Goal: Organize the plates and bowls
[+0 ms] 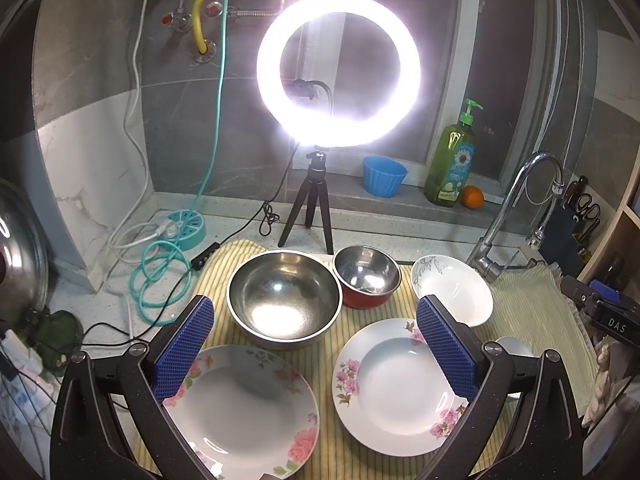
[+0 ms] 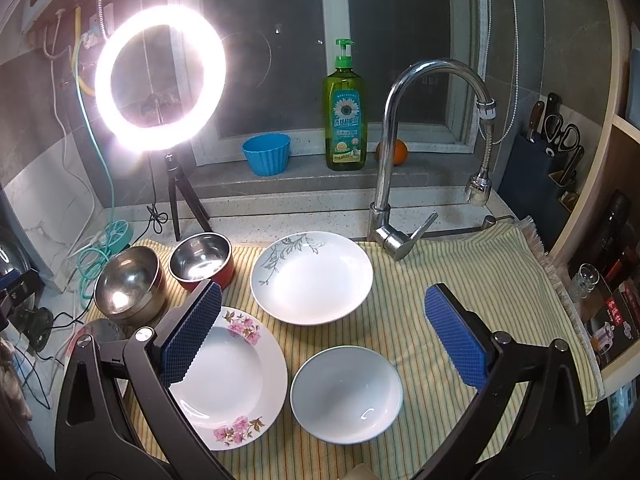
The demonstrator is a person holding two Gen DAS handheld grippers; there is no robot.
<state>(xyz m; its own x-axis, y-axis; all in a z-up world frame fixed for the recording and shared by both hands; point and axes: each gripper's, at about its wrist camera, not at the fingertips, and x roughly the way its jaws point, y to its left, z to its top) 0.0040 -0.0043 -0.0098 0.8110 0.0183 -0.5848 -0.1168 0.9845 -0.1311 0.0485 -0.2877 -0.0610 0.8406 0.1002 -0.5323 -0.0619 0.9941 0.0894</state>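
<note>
Dishes: pink-flowered white plate (image 2: pixel 228 380), plain white bowl (image 2: pixel 346 394), large steel bowl (image 1: pixel 284 294) spread singly on striped cloth (image 2: pixel 460 276) over bench | left gripper (image 1: pixel 314 354), right gripper (image 2: pixel 324 338): fingers wide, empty | step: none stacked; next likely gripping a plate rim.

Lower left of the left wrist view: floral plate (image 1: pixel 244 412) partly hidden behind a blue pad, cut off at bottom edge.

Right: small white bowl (image 1: pixel 516 347) mostly hidden.

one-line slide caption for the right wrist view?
Open right gripper above plain white bowl, floral plate and leaf-pattern dish on striped cloth.
</note>
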